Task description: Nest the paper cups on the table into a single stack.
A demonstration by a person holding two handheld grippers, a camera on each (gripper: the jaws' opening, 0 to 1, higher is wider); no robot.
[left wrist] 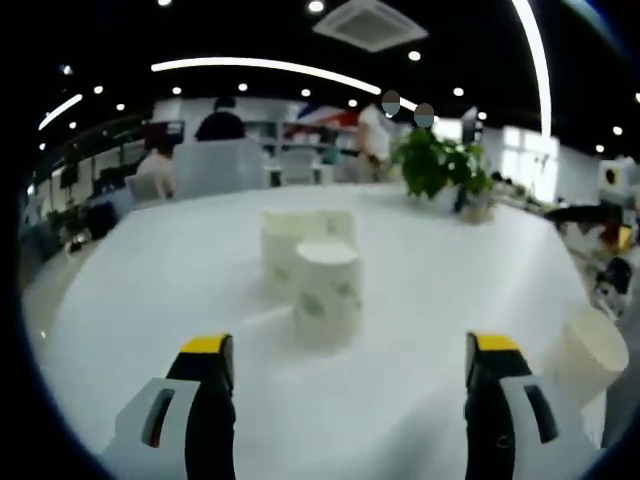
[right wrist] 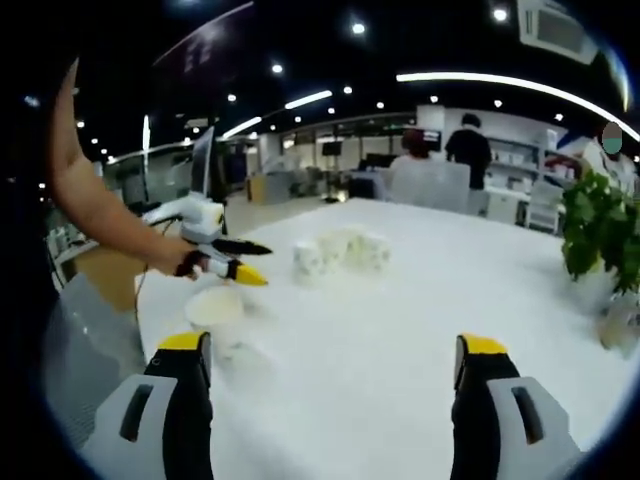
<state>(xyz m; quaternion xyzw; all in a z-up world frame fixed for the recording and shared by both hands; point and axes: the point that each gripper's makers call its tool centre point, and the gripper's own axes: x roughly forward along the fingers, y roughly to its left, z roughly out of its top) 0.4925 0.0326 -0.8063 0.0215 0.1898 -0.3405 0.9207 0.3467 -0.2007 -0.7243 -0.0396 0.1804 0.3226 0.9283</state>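
Several white paper cups with green print stand upside down in a cluster mid-table; the nearest cup is just ahead of my left gripper, which is open with nothing between its jaws. Two more cups stand behind it. A single cup sits apart near the table's right edge. In the right gripper view the same cluster is farther off and the single cup stands mouth up at the near left. My right gripper is open and holds nothing. The left gripper, held by a hand, points toward the cluster.
The white table stretches wide around the cups. A potted plant stands at the far side. People sit on chairs beyond the table's far edge. The person's arm reaches in from the left.
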